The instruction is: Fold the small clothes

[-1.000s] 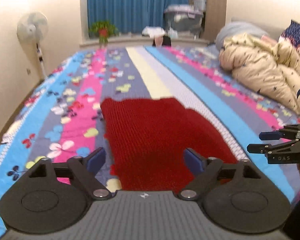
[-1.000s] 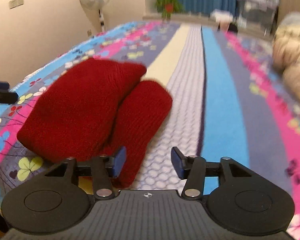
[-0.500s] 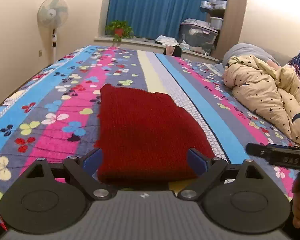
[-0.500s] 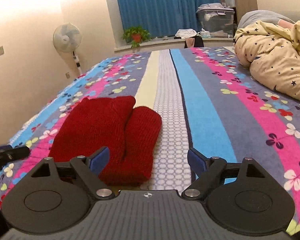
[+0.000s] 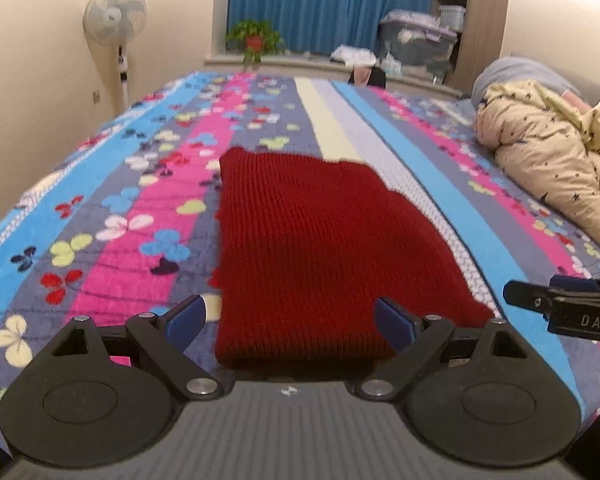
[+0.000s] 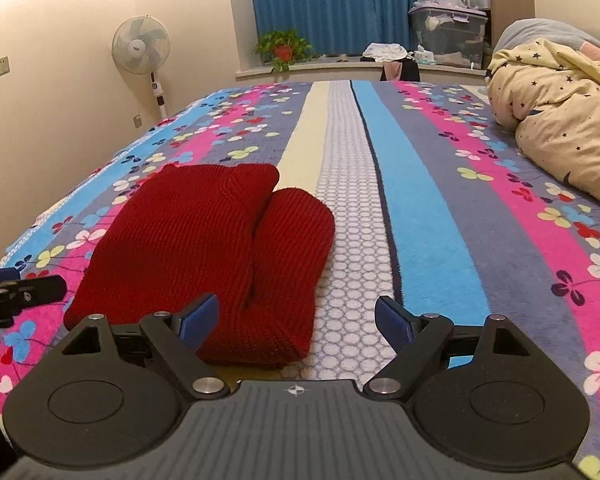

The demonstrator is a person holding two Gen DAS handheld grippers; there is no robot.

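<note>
A red knitted sweater (image 5: 324, 248) lies folded flat on the striped floral bedspread (image 5: 140, 216). In the right wrist view the sweater (image 6: 204, 256) shows as a folded body with a folded sleeve part along its right side. My left gripper (image 5: 290, 322) is open and empty, hovering at the sweater's near edge. My right gripper (image 6: 296, 320) is open and empty, near the sweater's near right corner. The right gripper also shows at the right edge of the left wrist view (image 5: 540, 300); the left one shows at the left edge of the right wrist view (image 6: 24, 290).
A bundled cream star-print duvet (image 5: 556, 168) lies on the bed's right side. A standing fan (image 5: 116, 40) is by the left wall. A potted plant (image 6: 282, 48), storage bins (image 6: 448, 28) and blue curtains are beyond the bed's far end.
Both grippers have drawn back and risen from the sweater. The right gripper's jaws opened wider than one second ago. The sweater stays folded on the bed.
</note>
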